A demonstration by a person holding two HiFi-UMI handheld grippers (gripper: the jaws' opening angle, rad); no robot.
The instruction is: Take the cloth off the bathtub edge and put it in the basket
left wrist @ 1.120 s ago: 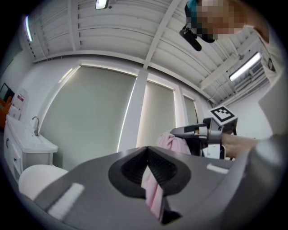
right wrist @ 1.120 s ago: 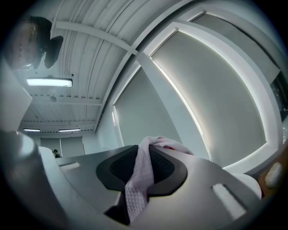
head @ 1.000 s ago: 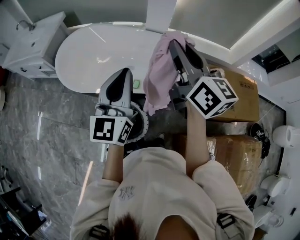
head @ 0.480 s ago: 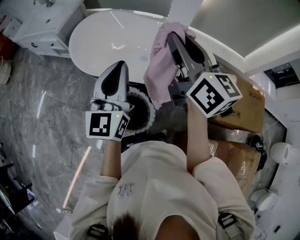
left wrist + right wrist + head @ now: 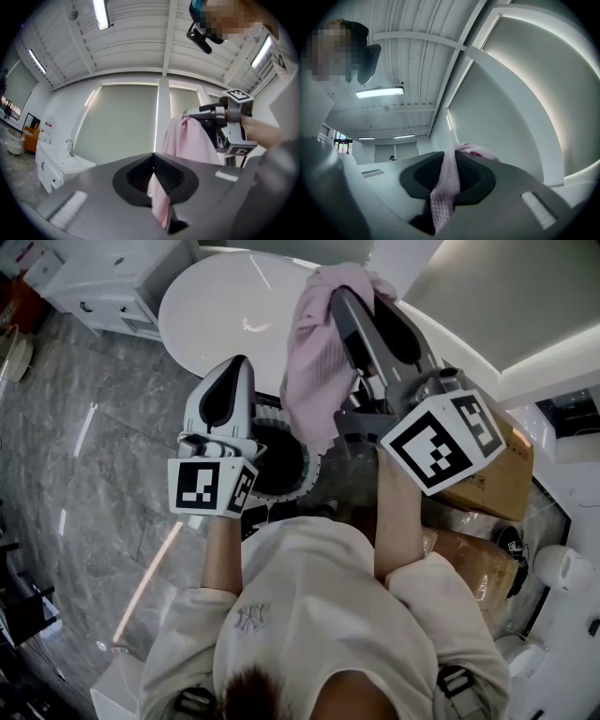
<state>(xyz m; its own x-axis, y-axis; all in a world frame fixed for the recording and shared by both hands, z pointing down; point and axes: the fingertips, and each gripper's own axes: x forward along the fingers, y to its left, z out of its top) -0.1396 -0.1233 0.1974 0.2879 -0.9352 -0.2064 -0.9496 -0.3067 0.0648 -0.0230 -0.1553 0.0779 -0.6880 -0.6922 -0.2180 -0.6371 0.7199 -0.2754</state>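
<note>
**Fig.** The cloth (image 5: 314, 362) is clamped in the closed right gripper (image 5: 354, 296) and is seen over the basket (image 5: 302, 474) rim, clear of the bathtub (image 5: 220, 310) edge. The left gripper (image 5: 234, 371) is held alongside, jaws together and empty. Open floor (image 5: 94, 474) lies to the left; boxes (image 5: 487, 484) crowd the right, and their print cannot be read.

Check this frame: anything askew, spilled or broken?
Nothing stands out. The cloth hangs bunched from the right gripper, whose jaws are clamped on it, close to the basket. The left gripper is shut and empty. No spill or damage shows.
</note>
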